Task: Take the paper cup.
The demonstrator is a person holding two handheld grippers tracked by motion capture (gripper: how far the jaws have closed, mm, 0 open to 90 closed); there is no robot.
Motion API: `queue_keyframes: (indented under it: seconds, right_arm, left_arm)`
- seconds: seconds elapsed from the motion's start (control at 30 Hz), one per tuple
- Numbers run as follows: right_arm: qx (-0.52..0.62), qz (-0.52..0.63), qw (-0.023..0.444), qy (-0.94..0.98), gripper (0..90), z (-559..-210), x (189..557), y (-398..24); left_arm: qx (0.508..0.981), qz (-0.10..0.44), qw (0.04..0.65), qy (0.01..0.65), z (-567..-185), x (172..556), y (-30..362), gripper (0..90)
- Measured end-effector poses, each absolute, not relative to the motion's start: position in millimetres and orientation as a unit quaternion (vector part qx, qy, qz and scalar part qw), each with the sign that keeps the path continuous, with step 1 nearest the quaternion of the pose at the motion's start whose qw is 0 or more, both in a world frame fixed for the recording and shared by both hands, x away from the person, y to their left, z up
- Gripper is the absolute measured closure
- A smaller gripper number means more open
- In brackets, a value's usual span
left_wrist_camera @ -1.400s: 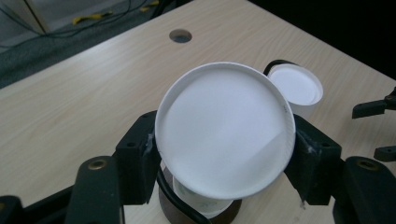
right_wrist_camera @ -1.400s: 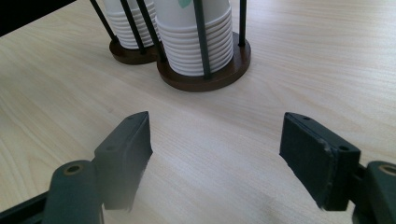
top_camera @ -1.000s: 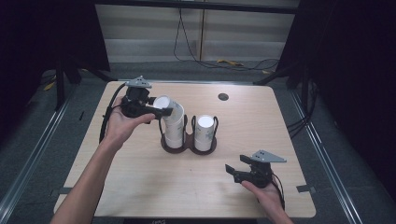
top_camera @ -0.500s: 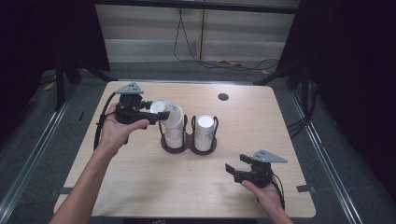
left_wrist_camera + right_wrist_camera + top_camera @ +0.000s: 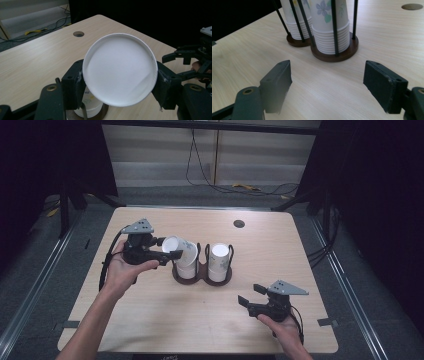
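Left tongs (image 5: 170, 254) pinching a single paper cup (image 5: 179, 251), tipped on its side just above the left stack (image 5: 187, 268) in the dark twin-post holder (image 5: 202, 276) at mid-counter (image 5: 150, 320); right tongs (image 5: 247, 304) spread wide, empty, near right. Risk as judged: thin wall buckling under squeeze, or rim snagging a wire post (image 5: 333, 25) and dragging the holder.

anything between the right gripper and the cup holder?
Nothing: bare tabletop. In the right gripper view the open right gripper looks across bare wood to the cup holder; the high view shows the same gap.
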State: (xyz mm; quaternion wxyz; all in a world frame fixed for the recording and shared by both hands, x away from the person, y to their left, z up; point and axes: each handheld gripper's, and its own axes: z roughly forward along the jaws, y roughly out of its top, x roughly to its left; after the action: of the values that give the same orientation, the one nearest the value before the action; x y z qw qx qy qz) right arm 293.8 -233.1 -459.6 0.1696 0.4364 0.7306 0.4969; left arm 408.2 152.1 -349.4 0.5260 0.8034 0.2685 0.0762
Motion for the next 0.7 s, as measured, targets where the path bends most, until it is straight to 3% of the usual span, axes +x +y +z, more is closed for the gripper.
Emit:
queue_keyframes:
  seconds: [0.7]
  right_arm:
    - [0.341, 0.554, 0.135, 0.747, 15.4, -436.4, 301.9, -190.7]
  left_arm:
    - [0.819, 0.033, 0.53, 0.218, -378.4, 380.9, 132.3, 35.4]
